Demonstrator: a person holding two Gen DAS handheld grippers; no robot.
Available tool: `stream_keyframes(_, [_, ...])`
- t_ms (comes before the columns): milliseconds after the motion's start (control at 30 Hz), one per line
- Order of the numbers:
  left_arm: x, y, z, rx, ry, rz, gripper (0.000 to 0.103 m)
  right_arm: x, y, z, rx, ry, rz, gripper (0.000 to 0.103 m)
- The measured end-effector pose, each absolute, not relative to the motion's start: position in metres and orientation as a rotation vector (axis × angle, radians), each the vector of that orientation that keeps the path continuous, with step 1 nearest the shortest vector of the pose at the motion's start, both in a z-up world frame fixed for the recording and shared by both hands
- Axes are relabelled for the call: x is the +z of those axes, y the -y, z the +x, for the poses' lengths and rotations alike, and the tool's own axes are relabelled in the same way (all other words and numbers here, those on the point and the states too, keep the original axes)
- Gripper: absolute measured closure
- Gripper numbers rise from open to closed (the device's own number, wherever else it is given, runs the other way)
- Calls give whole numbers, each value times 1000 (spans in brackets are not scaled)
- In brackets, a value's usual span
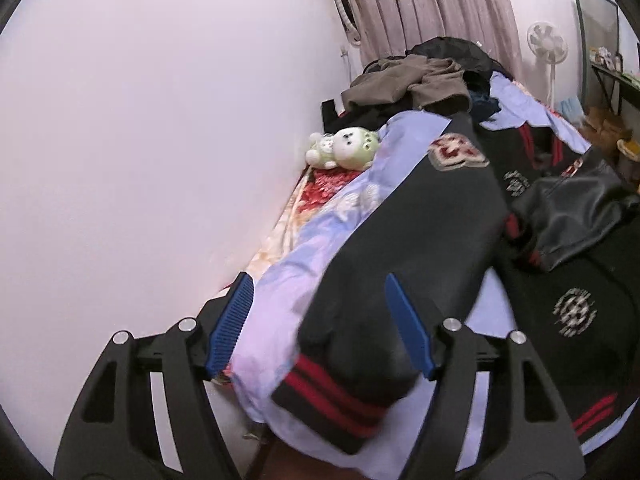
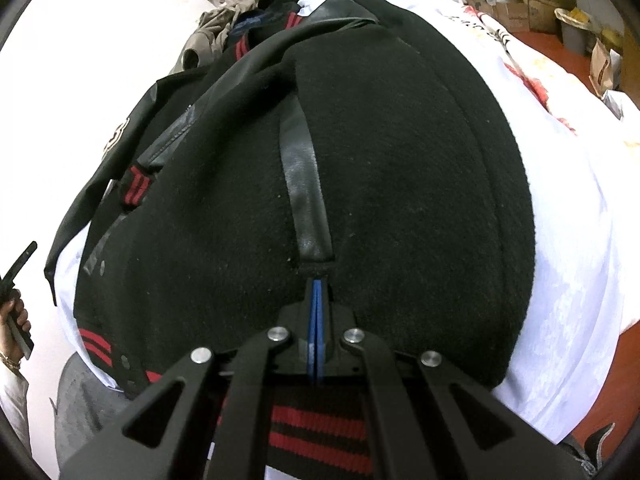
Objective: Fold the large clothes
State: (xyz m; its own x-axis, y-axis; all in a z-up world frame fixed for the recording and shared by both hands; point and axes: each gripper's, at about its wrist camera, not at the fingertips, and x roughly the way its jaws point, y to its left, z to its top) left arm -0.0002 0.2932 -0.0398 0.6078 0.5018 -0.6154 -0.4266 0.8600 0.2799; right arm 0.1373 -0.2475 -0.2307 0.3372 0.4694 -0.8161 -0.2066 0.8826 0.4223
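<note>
A black varsity jacket with red-striped cuffs and patches lies spread on the bed. One sleeve stretches toward me, and its striped cuff rests at the bed's near edge. My left gripper hangs open above that sleeve, its blue pads wide apart and touching nothing. In the right wrist view the jacket's body fills the frame. My right gripper is shut, and its tips pinch a pucker of black cloth just below a leather pocket strip. The striped hem lies under that gripper.
A pale wall runs close along the bed's left side. A plush toy and a heap of clothes sit at the far end of the floral sheet. A fan stands beyond. Boxes crowd the floor on the right. A hand shows at the left edge.
</note>
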Motion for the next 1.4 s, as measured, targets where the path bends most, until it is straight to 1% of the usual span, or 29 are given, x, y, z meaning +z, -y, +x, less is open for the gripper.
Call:
stream_keyframes(233, [-79,-334,-15,547,-777,58,33,-231,245,137,442,-1136,240,103])
stream_keyframes(400, [-96,-358,-20,512,-758,-48,25,-231,244,137,439,-1132,235,103])
stream_keyframes(467, [-99,-362,-20,493,-750,-78,25,-231,243,137,437,-1131,231,103])
stream_keyframes(1033, [-90,-370,-41,187,-684,-160,25,-231,242,136,421,-1124,226,103])
stream_keyframes(1300, [-109,-376,-40,135,-759,-134,24,-230,242,136,423,-1123,223,103])
stream_keyframes(1400, [-127,-382,-38,90,-817,-157,20,-231,242,135,421,-1123,223,103])
